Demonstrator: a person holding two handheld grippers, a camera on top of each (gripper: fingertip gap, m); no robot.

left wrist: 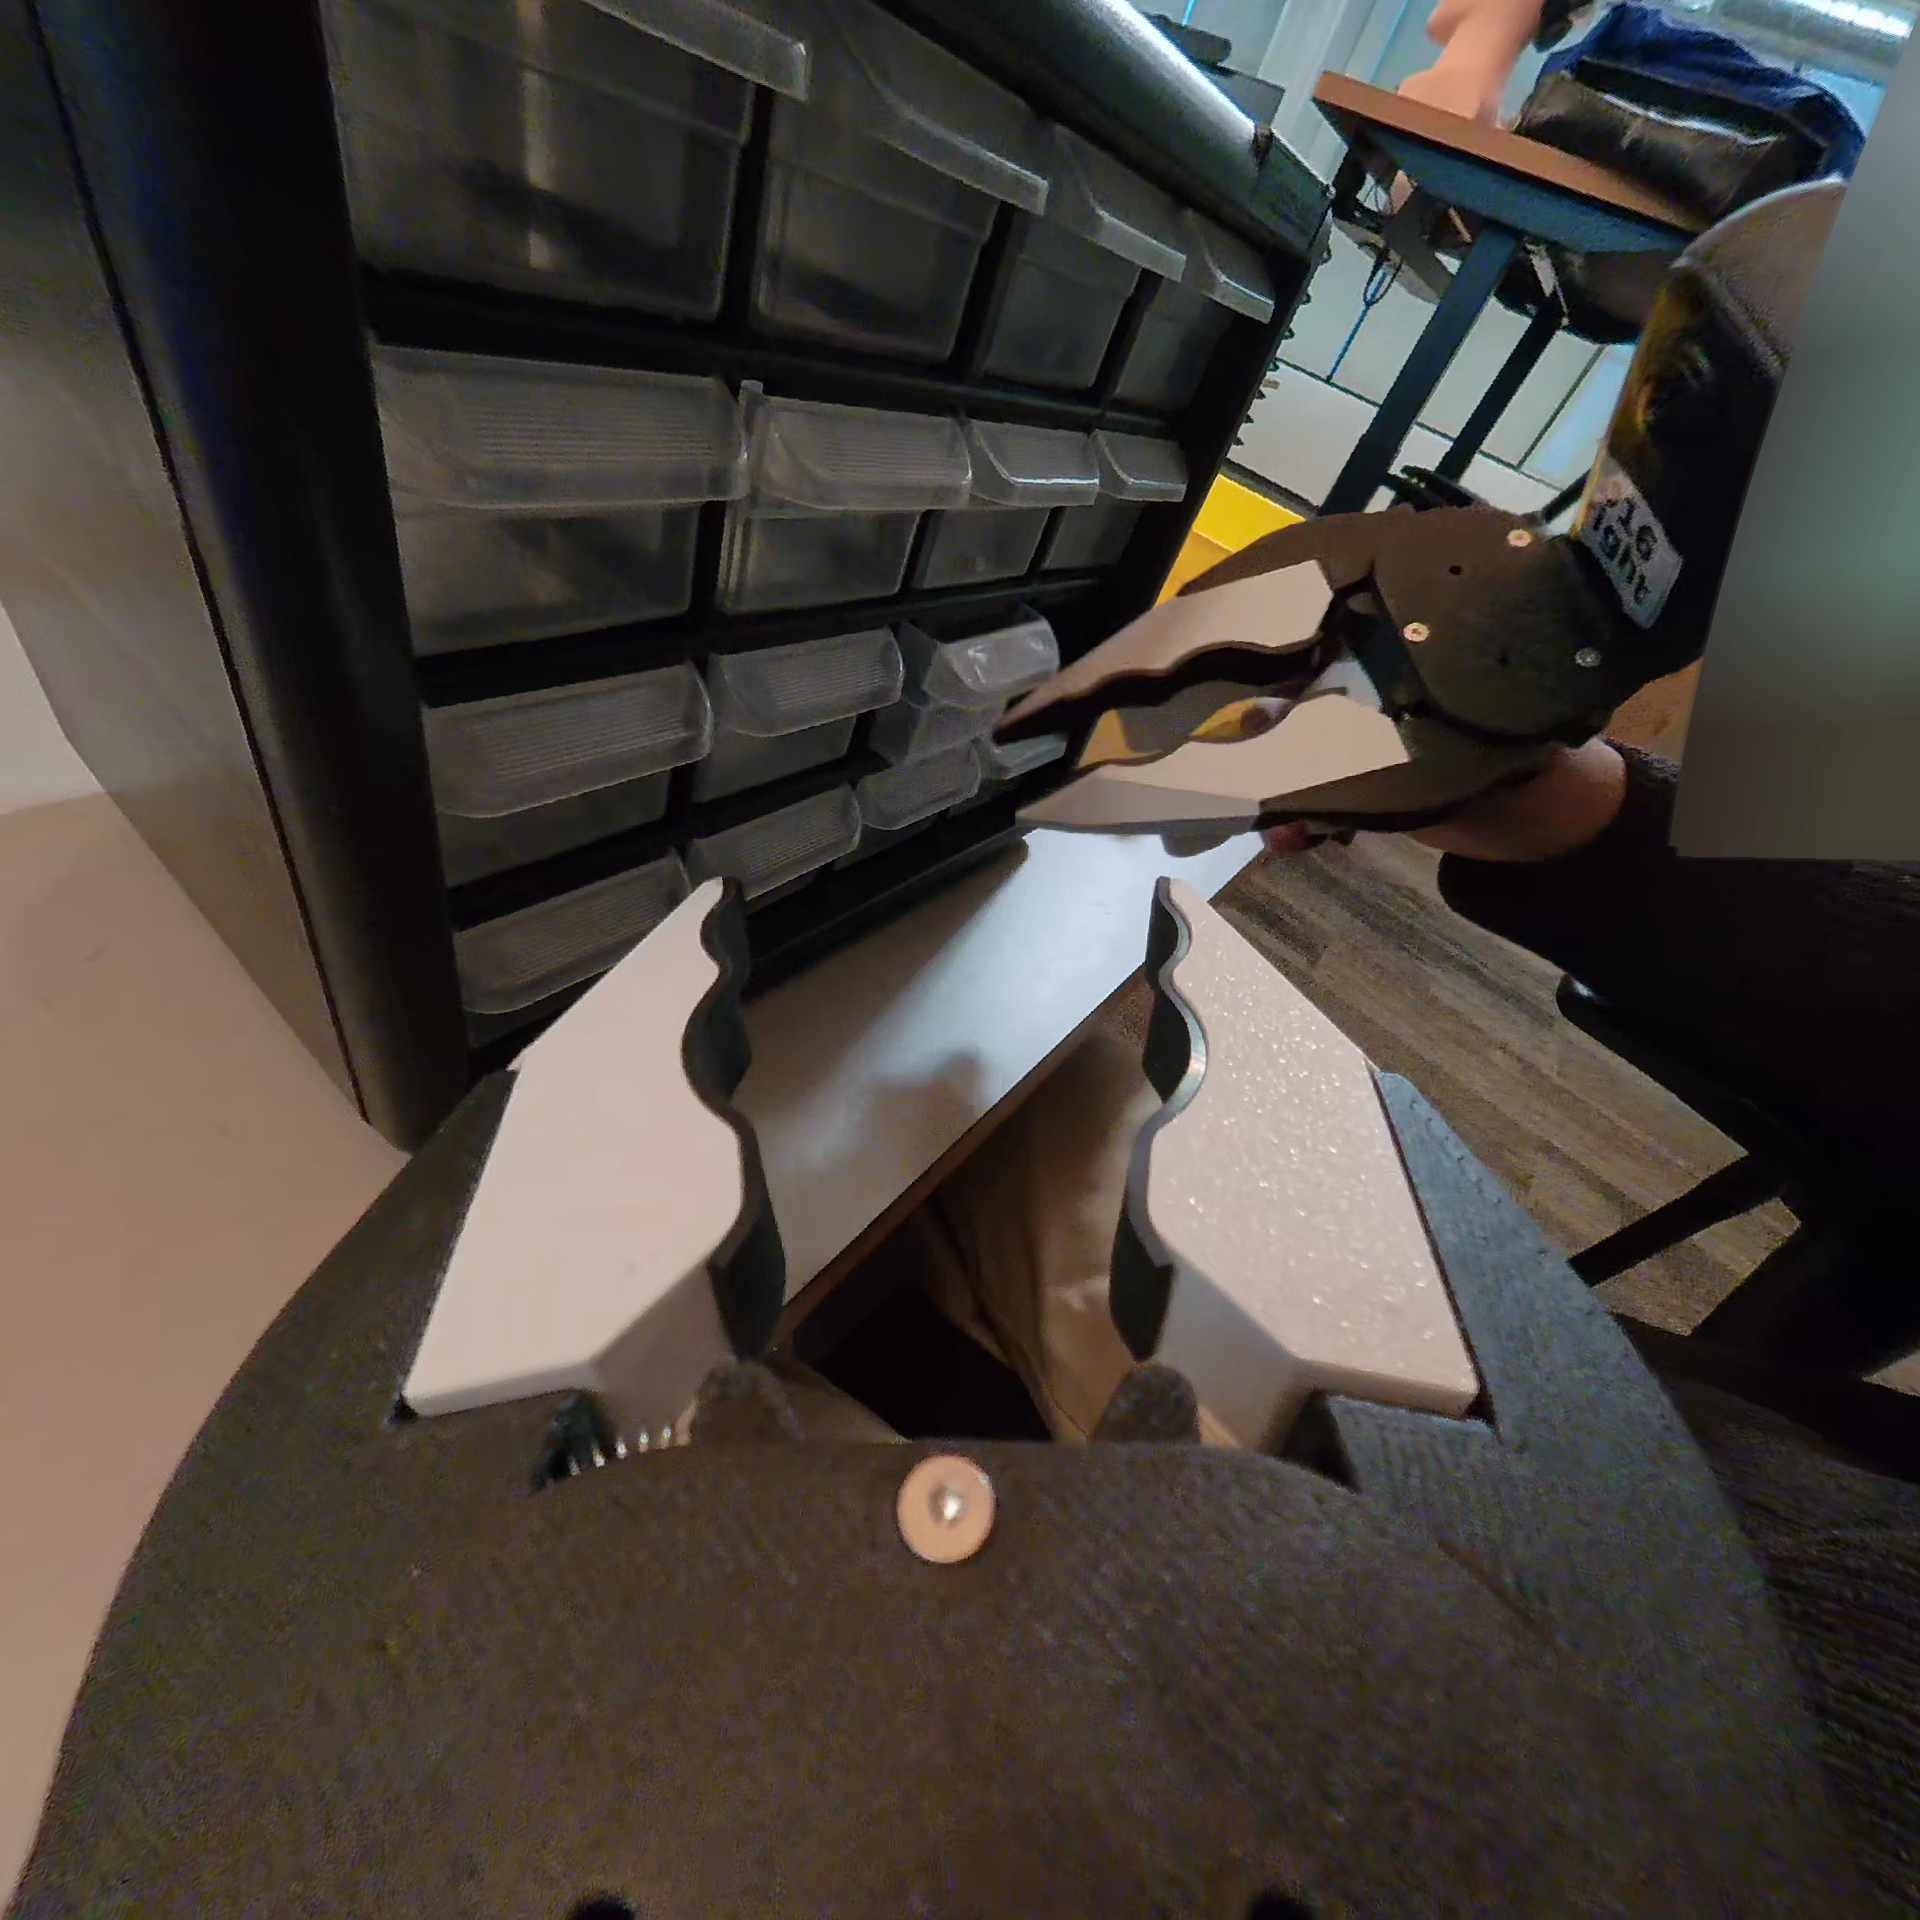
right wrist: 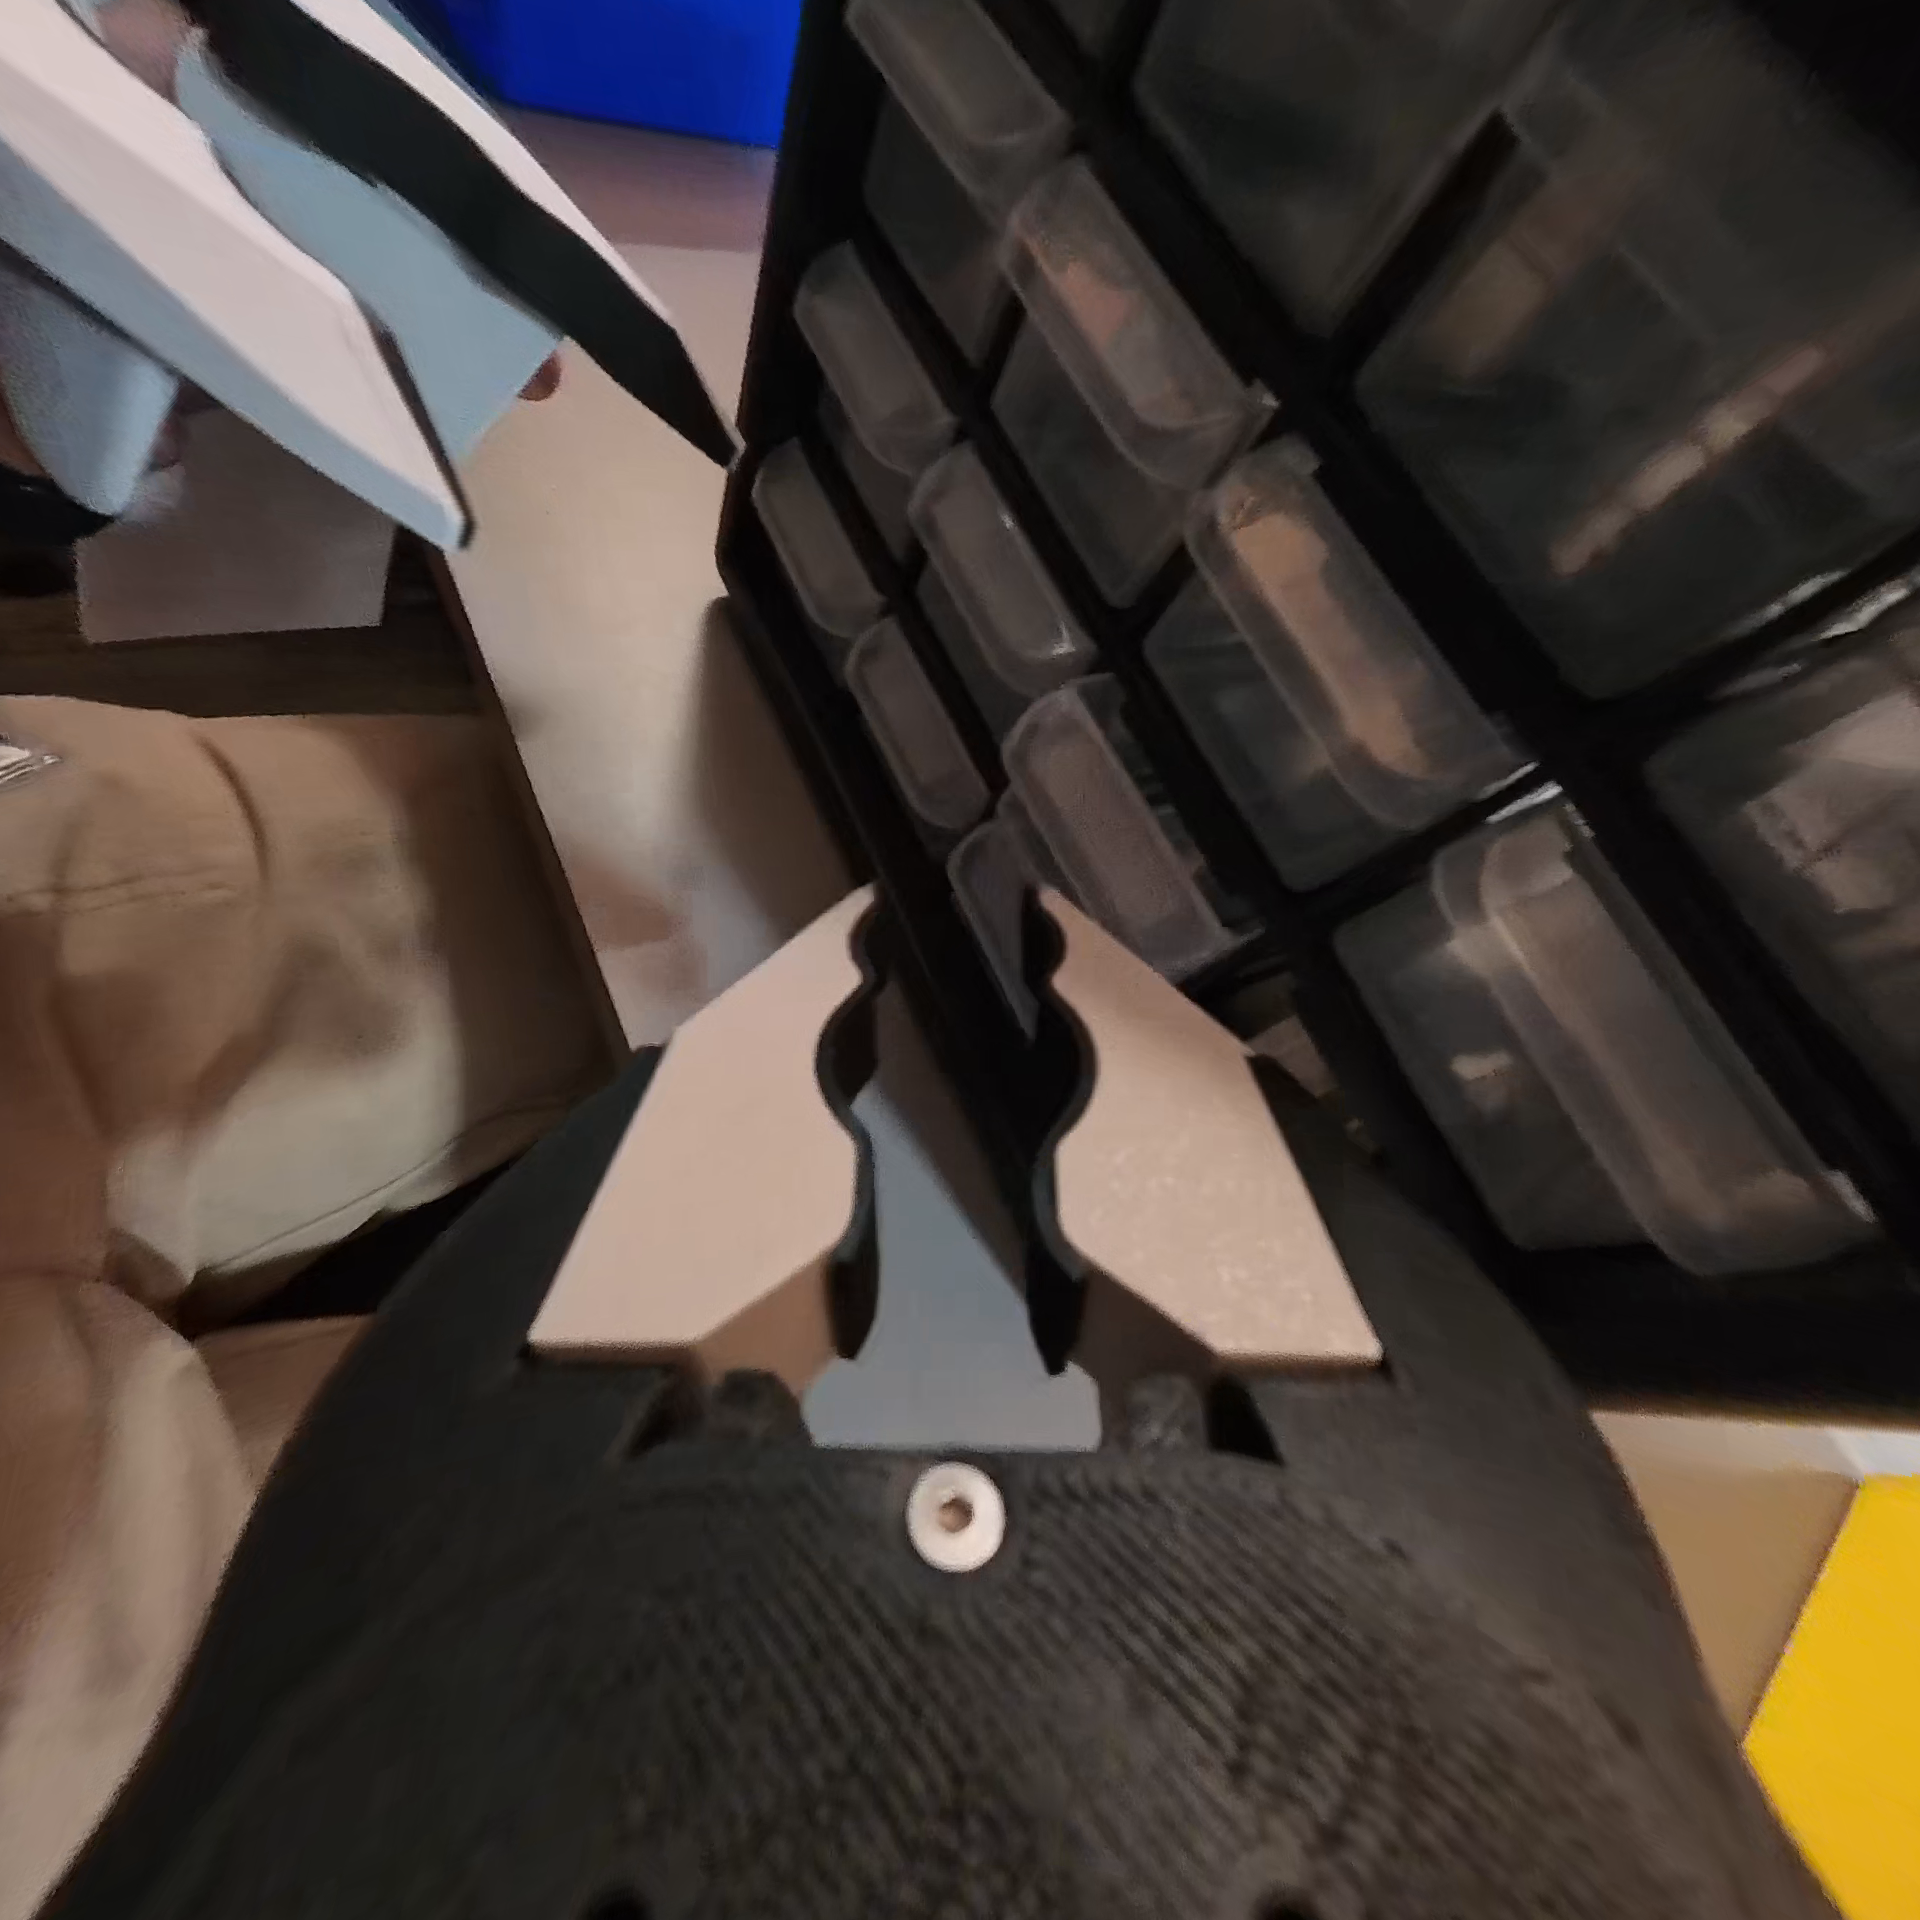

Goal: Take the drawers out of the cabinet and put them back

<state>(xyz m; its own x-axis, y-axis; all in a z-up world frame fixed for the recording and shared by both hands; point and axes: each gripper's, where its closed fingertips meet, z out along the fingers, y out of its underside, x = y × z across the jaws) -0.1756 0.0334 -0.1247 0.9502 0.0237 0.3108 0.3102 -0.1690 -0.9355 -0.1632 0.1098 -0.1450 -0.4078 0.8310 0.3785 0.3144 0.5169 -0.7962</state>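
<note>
The black cabinet (left wrist: 260, 623) stands near the desk (left wrist: 987, 987) edge. The right hand-held gripper (left wrist: 1023, 764) reaches, narrowly parted, for a bottom-row clear drawer (right wrist: 992, 904); pinch its lip squarely, draw straight. The left hand-held gripper (left wrist: 940, 914) hangs spread, empty.

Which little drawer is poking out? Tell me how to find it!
Look at the black cabinet full of clear drawers. Go to the second row from the bottom, third drawer from the left, beside the right gripper's fingers. That drawer sticks out and tilts, while its neighbours sit pushed in.
</note>
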